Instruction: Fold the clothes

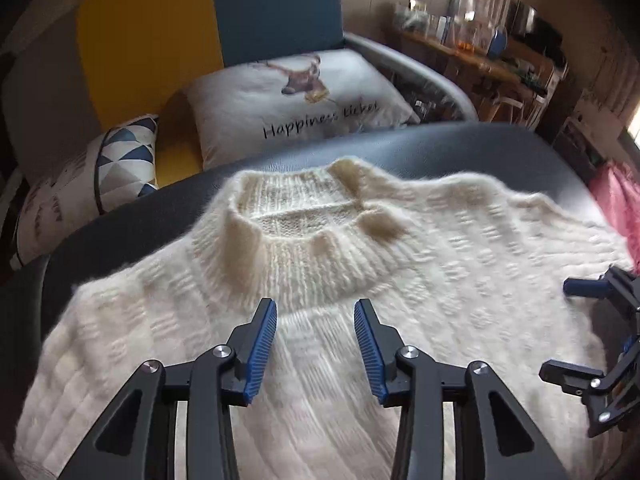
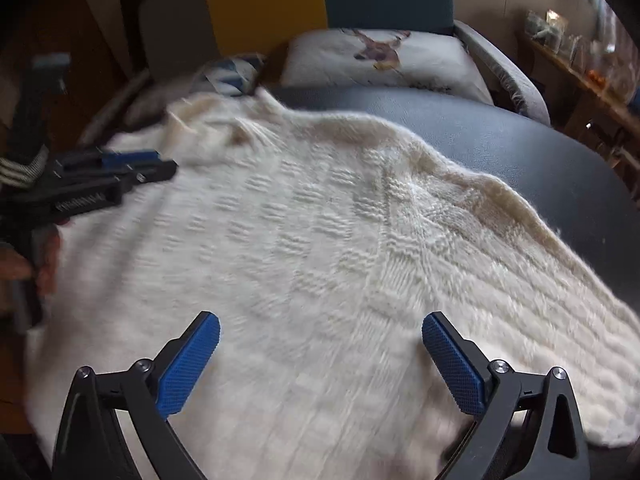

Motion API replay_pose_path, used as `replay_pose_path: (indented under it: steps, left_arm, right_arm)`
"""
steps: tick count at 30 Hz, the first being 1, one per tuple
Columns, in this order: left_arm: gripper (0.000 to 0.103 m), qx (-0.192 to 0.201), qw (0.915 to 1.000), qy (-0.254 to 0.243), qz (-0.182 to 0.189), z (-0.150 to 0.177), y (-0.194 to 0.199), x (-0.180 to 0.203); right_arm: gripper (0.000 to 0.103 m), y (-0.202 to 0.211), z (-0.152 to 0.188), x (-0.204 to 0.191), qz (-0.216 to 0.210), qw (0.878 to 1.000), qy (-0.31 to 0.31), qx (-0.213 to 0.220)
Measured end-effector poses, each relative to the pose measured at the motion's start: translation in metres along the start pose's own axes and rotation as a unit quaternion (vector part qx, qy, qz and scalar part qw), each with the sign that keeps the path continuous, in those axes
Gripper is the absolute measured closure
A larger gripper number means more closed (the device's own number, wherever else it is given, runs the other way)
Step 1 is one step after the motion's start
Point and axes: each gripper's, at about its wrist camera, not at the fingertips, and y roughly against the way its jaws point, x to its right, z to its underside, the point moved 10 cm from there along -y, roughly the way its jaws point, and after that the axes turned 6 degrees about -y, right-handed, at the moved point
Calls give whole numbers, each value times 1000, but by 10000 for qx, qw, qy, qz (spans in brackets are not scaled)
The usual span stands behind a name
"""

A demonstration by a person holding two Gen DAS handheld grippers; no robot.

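One cream knit sweater (image 1: 320, 320) lies spread flat, collar (image 1: 304, 224) pointing away from the fingers, on a dark padded surface (image 1: 460, 148). No container in either view holds anything I can make out; jars on the far wooden shelf (image 1: 472, 56) are too blurred to read or count.

Left gripper (image 1: 316, 344): fingers spread, blue pads (image 1: 262, 348) apart with bare knit showing between them, nothing pinched. Tips sit just short of the ribbed collar, over the chest of the sweater. Contact with the fabric: cannot tell.

Right gripper (image 2: 320, 360): fingers spread wider, pads (image 2: 188, 364) well apart, nothing between them but sweater. It sits over the body panel, with the sleeve seam (image 2: 400, 216) ahead of and beside the right finger. The sleeve (image 2: 540, 288) runs off past that finger.

Count, task things: sweater 1; grippers 2, each visible from the other's camera at the frame edge.

Count, surroundings beyond the fingertips: cushions 2, one white with a deer print and lettering (image 1: 296, 100), one with blue triangles (image 1: 124, 152). Sofa back panels (image 1: 148, 36) in yellow and blue. One pink cloth (image 1: 620, 208) beside the sweater's far edge, past the right gripper.

A hand (image 2: 44, 264) grips the left tool, blurred.
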Motion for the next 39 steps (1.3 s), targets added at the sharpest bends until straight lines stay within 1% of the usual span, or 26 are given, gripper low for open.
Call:
replay_pose_path:
  steps: [3, 5, 7, 10, 13, 14, 15, 16, 17, 18, 21, 23, 26, 27, 29, 31, 32, 33, 34, 35, 36, 38, 39]
  left_arm:
    - [62, 259, 9989, 234, 304, 26, 44, 5]
    - [62, 284, 9973, 455, 497, 60, 68, 9]
    - [62, 301, 9958, 620, 607, 93, 88, 10]
    - [62, 298, 9944, 820, 596, 143, 112, 11]
    - [62, 334, 9926, 1048, 514, 184, 130, 9]
    - [62, 343, 9914, 1156, 500, 195, 135, 7]
    - [62, 333, 9904, 1253, 475, 206, 137, 5]
    - [62, 314, 9900, 1309, 434, 216, 137, 2]
    - [62, 336, 9898, 1326, 393, 225, 136, -1]
    - [64, 358, 9897, 1343, 352, 233, 135, -4]
    - [69, 433, 9915, 1212, 191, 246, 135, -10]
    - [73, 437, 9929, 1099, 95, 247, 136, -13]
    - [73, 425, 9941, 1001, 48, 247, 136, -23]
    - [73, 399, 9948, 935, -34, 244, 136, -25]
    - [73, 297, 9957, 864, -138, 240, 138, -26]
    - [70, 274, 9946, 988, -131, 240, 149, -25]
    - [68, 353, 9938, 1054, -17, 243, 159, -20]
    - [68, 431, 9927, 1120, 98, 247, 169, -16]
    - [67, 501, 9916, 1175, 204, 252, 179, -12]
    - [67, 531, 9908, 1205, 297, 262, 187, -6]
    - [67, 523, 9903, 1227, 394, 272, 192, 0]
    - [67, 479, 9892, 1268, 555, 292, 199, 11]
    - [67, 390, 9894, 1286, 557, 303, 198, 15]
  right_arm:
    - [0, 42, 33, -11, -402, 9992, 39, 25]
    - [0, 65, 60, -26, -602, 9982, 74, -29]
    - [0, 79, 95, -37, -696, 9973, 166, -158]
    - [0, 80, 139, -50, -735, 9961, 273, -403]
    - [0, 72, 168, -56, -647, 9961, 247, -541]
    - [0, 68, 177, -57, -581, 9963, 221, -587]
    - [0, 60, 183, -53, -410, 9970, 149, -633]
    - [0, 55, 187, -51, -263, 9977, 78, -624]
    - [0, 54, 187, -52, -176, 9986, 28, -496]
    - [0, 53, 188, -54, -66, 9989, 24, -463]
    - [0, 45, 191, -59, 420, 9980, 218, -425]
    - [0, 44, 191, -63, 464, 9979, 150, -423]
    - [0, 40, 188, -70, 551, 9976, 153, -394]
    - [0, 38, 187, -72, 573, 9975, 181, -381]
    - [0, 36, 182, -73, 517, 9977, 198, -385]
    - [0, 39, 177, -73, 422, 9983, 122, -384]
    - [0, 46, 176, -77, 299, 9990, 110, -313]
    - [0, 54, 175, -86, 82, 9996, 178, -210]
    - [0, 62, 176, -97, -135, 9994, 273, -135]
    - [0, 67, 181, -110, -315, 9983, 457, -147]
    - [0, 68, 187, -121, -353, 9969, 683, -185]
    - [0, 64, 200, -138, -192, 9931, 1132, -257]
    - [0, 59, 206, -142, -85, 9918, 1234, -309]
